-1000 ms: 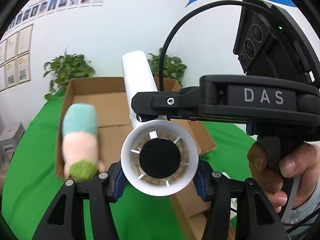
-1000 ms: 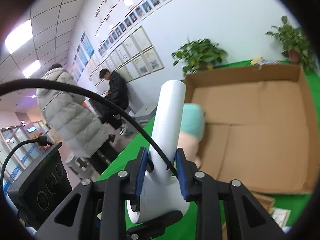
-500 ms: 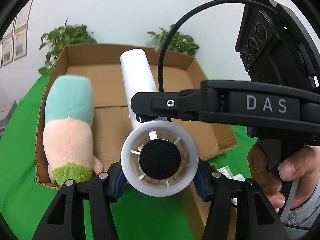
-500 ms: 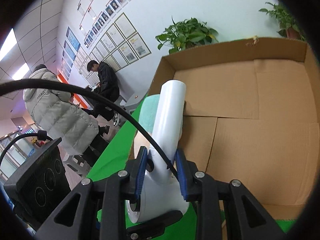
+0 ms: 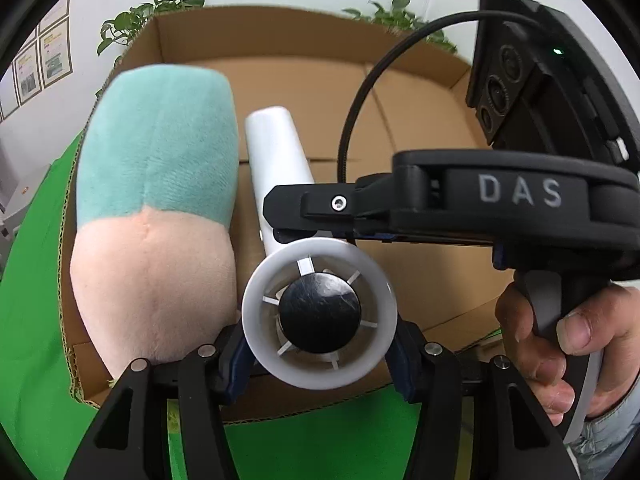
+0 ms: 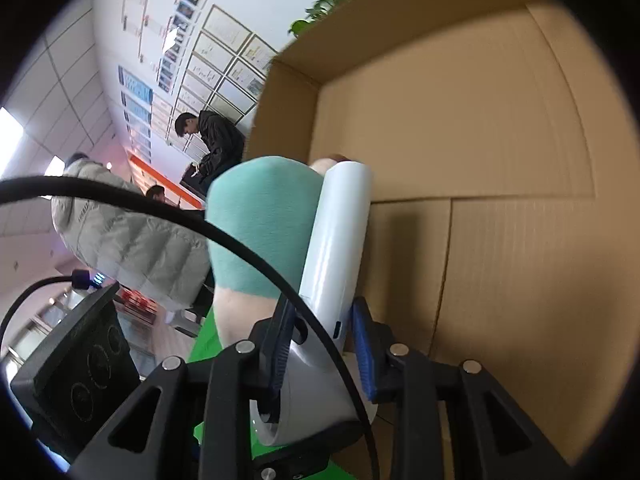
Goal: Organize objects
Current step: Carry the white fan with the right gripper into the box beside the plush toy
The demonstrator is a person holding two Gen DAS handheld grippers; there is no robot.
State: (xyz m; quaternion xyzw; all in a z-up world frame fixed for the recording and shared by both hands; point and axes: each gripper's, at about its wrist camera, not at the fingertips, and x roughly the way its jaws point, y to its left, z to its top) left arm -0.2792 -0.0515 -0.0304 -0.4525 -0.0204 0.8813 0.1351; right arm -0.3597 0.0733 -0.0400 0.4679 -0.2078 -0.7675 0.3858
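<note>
While both grippers, left (image 5: 320, 354) and right (image 6: 322, 336), clamped the hair dryer (image 5: 316, 320), crowding the plush toy (image 5: 156, 208) could have tipped it from the box (image 5: 420, 128).

Left gripper (image 5: 320, 344) and right gripper (image 6: 324, 344) both clamped, angled downward

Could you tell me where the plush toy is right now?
In both views the plush toy lies against the cardboard box's left wall, just left of the white hair dryer.
</note>
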